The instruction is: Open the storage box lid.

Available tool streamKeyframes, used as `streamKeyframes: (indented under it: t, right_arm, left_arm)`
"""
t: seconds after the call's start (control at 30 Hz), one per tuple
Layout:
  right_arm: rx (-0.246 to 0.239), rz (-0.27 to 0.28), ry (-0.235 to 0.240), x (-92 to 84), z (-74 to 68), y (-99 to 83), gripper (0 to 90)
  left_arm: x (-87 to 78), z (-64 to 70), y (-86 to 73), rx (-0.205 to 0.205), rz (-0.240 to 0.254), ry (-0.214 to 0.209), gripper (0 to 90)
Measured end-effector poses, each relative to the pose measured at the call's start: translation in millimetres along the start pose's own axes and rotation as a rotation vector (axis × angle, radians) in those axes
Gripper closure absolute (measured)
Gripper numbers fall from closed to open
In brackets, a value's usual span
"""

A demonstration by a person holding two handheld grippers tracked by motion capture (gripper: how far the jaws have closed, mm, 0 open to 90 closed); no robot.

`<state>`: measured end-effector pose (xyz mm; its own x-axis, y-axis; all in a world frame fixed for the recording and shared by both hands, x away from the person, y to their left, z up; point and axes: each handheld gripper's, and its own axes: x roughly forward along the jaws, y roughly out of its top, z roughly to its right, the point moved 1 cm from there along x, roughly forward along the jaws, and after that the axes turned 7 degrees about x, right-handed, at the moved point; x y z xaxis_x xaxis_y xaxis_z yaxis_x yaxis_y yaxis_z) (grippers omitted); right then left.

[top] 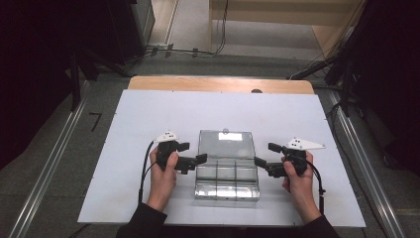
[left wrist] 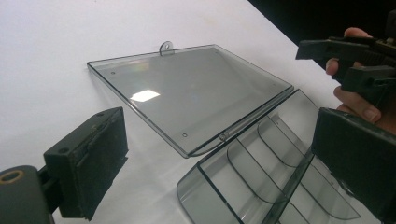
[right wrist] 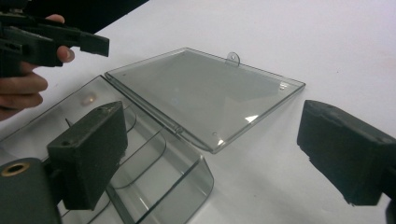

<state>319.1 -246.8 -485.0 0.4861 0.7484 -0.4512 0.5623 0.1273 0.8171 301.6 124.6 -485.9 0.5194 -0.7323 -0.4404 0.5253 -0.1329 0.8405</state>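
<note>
A clear plastic compartment box lies wide open on the white sheet. Its divided tray (top: 227,181) is on the near side and its flat lid (top: 226,146) is hinged back on the far side. My left gripper (top: 194,152) hovers just left of the hinge and my right gripper (top: 264,154) just right of it, tips pointing inward at the box. In the left gripper view the jaws (left wrist: 222,158) stand wide apart, framing the lid (left wrist: 187,93) and tray (left wrist: 261,182) without touching them. The right gripper (right wrist: 217,154) is open the same way over the lid (right wrist: 201,93) and tray (right wrist: 154,177).
The white sheet (top: 148,114) covers a wooden table whose far edge (top: 218,84) shows behind it. Metal rails (top: 54,163) run along the floor on both sides. Cables (top: 188,50) and dark stands lie beyond the table.
</note>
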Motion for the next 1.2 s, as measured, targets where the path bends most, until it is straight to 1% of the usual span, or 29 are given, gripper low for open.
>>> streamKeyframes:
  t: [0.1,0.17,0.2,0.27,0.33,0.43,0.53,0.6,0.67,0.73,0.8,0.87,1.03,1.13,1.2]
  right_arm:
    - [-0.017,0.003,-0.006,-6.7,0.2,-2.1,6.1]
    - [-0.031,0.001,0.007,-11.0,0.1,-3.2,2.0]
    - [-0.038,0.001,0.008,-13.3,0.0,-3.7,1.3]
    - [-0.048,0.008,-0.002,-18.3,-0.6,-4.5,1.3]
    - [-0.047,0.017,-0.015,-23.9,-1.6,-5.3,0.7]
    - [-0.068,0.034,-0.032,-31.6,-1.9,-6.4,0.3]
    - [-0.069,0.044,-0.036,-37.8,-0.5,-7.8,0.0]
    - [-0.062,0.050,-0.046,-41.6,1.2,-9.1,0.0]
    - [-0.062,0.056,-0.054,-45.2,2.7,-10.8,0.0]
    - [-0.071,0.057,-0.060,-48.8,3.7,-12.9,0.0]
    - [-0.083,0.056,-0.073,-52.8,3.9,-14.7,0.0]
    - [-0.091,0.059,-0.073,-56.9,4.6,-16.4,0.0]
    - [-0.102,0.057,-0.077,-67.7,7.9,-22.9,0.0]
    - [-0.102,0.052,-0.050,-73.7,11.6,-27.7,0.0]
    - [-0.106,0.060,-0.059,-77.8,13.2,-30.6,0.0]
  left_arm:
    - [-2.8,1.2,-1.1,0.029,-0.011,0.001,1.8]
    - [-4.4,2.2,-1.2,0.043,-0.015,0.001,1.1]
    - [-5.2,2.6,-1.3,0.045,-0.015,0.000,0.9]
    - [-7.1,3.4,-1.3,0.053,-0.018,0.006,0.8]
    - [-9.2,3.9,-1.5,0.061,-0.021,0.002,0.4]
    - [-12.5,4.4,-2.2,0.078,-0.027,0.005,0.1]
    - [-15.8,3.8,-3.3,0.091,-0.035,0.010,0.0]
    - [-17.7,3.1,-4.0,0.100,-0.041,0.003,0.0]
    - [-19.8,2.7,-4.0,0.110,-0.049,-0.017,0.0]
    - [-22.1,3.1,-3.3,0.129,-0.059,-0.027,0.0]
    - [-24.6,3.1,-3.0,0.148,-0.071,-0.022,0.0]
    - [-26.8,2.3,-3.1,0.160,-0.085,-0.020,0.0]
    - [-31.8,-1.3,-5.0,0.165,-0.099,-0.020,0.0]
    - [-34.9,-3.5,-6.7,0.165,-0.109,-0.017,0.0]
    - [-37.3,-5.0,-8.0,0.166,-0.111,-0.013,0.0]
